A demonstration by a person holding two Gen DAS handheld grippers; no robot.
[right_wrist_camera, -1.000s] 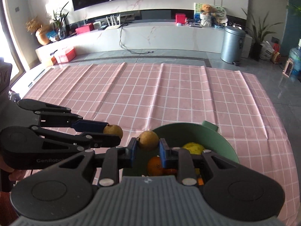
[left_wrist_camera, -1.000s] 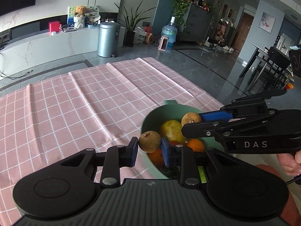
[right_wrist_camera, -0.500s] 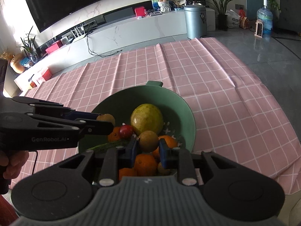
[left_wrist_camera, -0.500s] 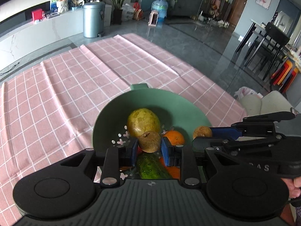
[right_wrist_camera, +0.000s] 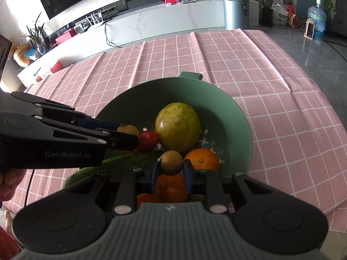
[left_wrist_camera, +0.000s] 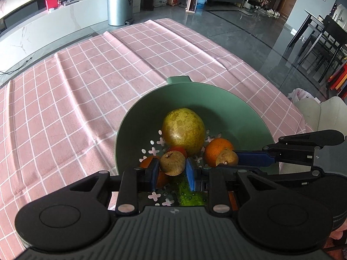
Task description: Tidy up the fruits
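A green colander bowl (left_wrist_camera: pixel 245 108) (right_wrist_camera: pixel 236 117) stands on the pink checked cloth. It holds a large yellow-green fruit (left_wrist_camera: pixel 183 127) (right_wrist_camera: pixel 177 127), oranges (left_wrist_camera: pixel 216 149) (right_wrist_camera: pixel 200 159), a red tomato (right_wrist_camera: pixel 148 139) and a cucumber (right_wrist_camera: pixel 121 162). My left gripper (left_wrist_camera: pixel 172 169) is shut on a small brown longan (left_wrist_camera: pixel 172 162) above the bowl's near side. My right gripper (right_wrist_camera: pixel 171 169) is shut on another brown longan (right_wrist_camera: pixel 171 162) above the oranges. In the left wrist view the right gripper's longan (left_wrist_camera: pixel 226 157) shows at the right.
The pink checked tablecloth (left_wrist_camera: pixel 86 82) (right_wrist_camera: pixel 271 75) spreads beyond and beside the bowl. The table's edge drops to a grey floor on the right (left_wrist_camera: pixel 271 34). A silver bin (left_wrist_camera: pixel 118 4) and a white low cabinet (right_wrist_camera: pixel 162 19) stand far behind.
Both grippers have moved forward and lower over the bowl, each still holding its longan. The bowl now fills more of both views.
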